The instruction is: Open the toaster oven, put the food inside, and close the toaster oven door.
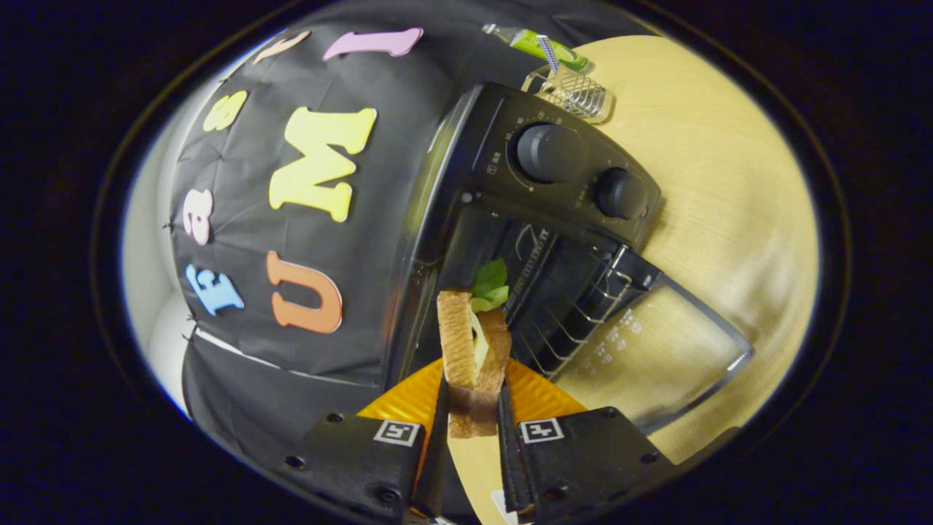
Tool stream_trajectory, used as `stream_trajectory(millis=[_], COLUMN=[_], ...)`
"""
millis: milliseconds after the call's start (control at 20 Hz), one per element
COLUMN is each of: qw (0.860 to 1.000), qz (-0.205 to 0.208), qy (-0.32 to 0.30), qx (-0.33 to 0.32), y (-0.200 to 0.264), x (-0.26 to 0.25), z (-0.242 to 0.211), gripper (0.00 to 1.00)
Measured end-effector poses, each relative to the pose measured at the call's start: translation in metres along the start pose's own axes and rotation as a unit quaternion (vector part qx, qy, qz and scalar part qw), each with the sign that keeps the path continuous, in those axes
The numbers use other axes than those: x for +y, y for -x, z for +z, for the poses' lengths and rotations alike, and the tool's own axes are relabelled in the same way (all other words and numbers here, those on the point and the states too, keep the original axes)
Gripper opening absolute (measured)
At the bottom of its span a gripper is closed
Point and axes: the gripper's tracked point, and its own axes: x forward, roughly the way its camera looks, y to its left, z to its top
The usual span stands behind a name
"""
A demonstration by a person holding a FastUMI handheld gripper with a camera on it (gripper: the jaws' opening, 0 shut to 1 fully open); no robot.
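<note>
My gripper (472, 405) is shut on a sandwich (472, 350), two slices of toasted bread with green lettuce sticking out at the far end. The view is rolled to one side. Just beyond the sandwich stands a black toaster oven (510, 219) with its glass door (656, 357) dropped open onto the wooden table. Its dark cavity and wire rack (576, 306) show right ahead of the sandwich tip. Two round knobs (550, 152) sit on the oven's control panel.
An orange ribbed plate (408, 397) lies under my fingers on the light wooden table (714, 204). Behind the oven are a small wire basket (576, 91) and a green tube (539, 45). Black cloth forms the booth wall beside the oven.
</note>
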Motion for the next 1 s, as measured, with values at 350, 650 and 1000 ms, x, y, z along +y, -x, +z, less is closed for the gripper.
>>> stream_trajectory(millis=[350, 650, 1000], qw=[0.998, 0.994, 0.948], qz=[0.016, -0.048, -0.116], qy=[-0.029, 0.095, 0.288], qx=[-0.059, -0.019, 0.061], y=[-0.053, -0.057, -0.046], x=[-0.004, -0.017, -0.027], z=[0.010, -0.006, -0.025], gripper=[0.37, 0.67, 1.00])
